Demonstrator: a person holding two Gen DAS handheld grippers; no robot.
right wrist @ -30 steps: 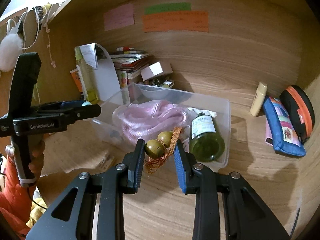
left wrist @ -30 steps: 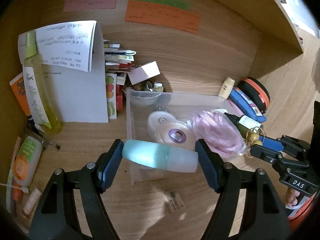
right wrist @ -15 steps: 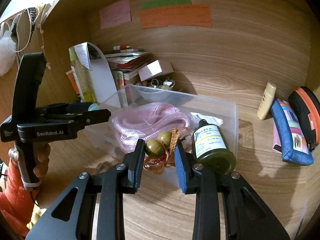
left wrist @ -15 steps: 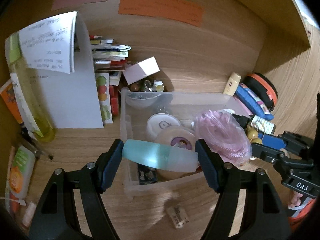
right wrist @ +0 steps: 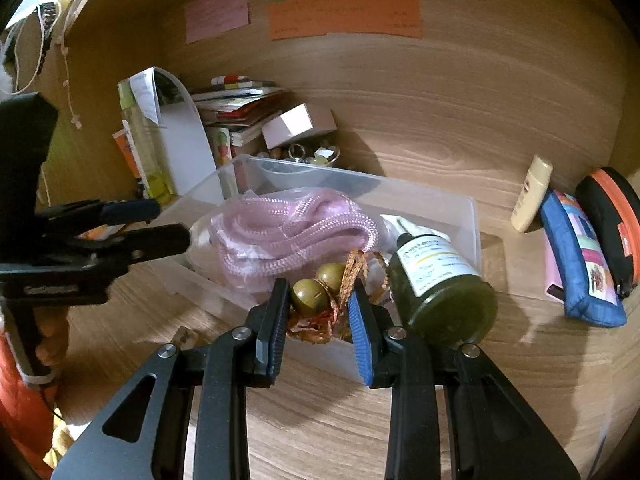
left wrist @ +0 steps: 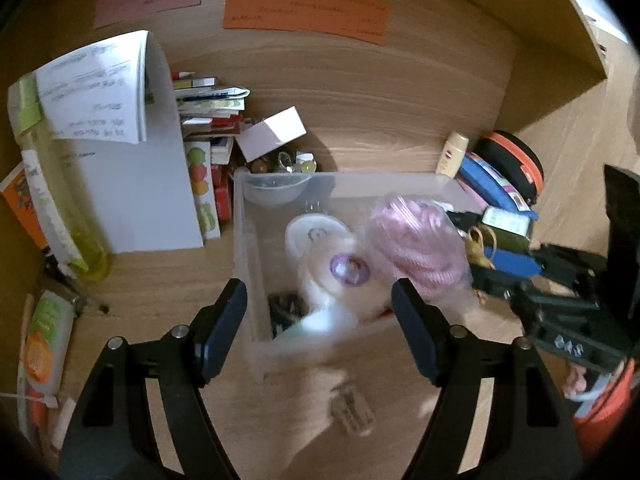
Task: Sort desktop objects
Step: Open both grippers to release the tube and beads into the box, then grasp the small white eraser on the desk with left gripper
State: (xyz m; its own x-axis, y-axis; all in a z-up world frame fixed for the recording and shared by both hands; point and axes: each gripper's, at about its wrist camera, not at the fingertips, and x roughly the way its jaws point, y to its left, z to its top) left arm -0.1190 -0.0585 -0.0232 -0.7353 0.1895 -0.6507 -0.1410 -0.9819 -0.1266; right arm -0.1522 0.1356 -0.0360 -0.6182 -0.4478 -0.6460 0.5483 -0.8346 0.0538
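Observation:
A clear plastic bin (left wrist: 246,240) sits on the wooden desk and holds pink rope (left wrist: 416,240), round white tins (left wrist: 316,236) and a dark green bottle (right wrist: 440,280). My left gripper (left wrist: 320,328) is open above the bin's near wall. A blurred pale teal bottle (left wrist: 316,326) lies below it inside the bin. My right gripper (right wrist: 318,312) is shut on a bead ornament with olive balls and an orange cord (right wrist: 312,294), held over the bin's right end.
Papers and a yellow-green bottle (left wrist: 60,208) stand at the left. Books and a white box (left wrist: 276,132) lie behind the bin. A cream tube (right wrist: 532,192), a blue pouch (right wrist: 580,264) and an orange-black case (right wrist: 616,220) lie at the right. A small tag (left wrist: 352,408) lies on the desk.
My left gripper has opened and the teal bottle has dropped into the bin. Both grippers have moved forward over the bin. The right still holds the bead ornament.

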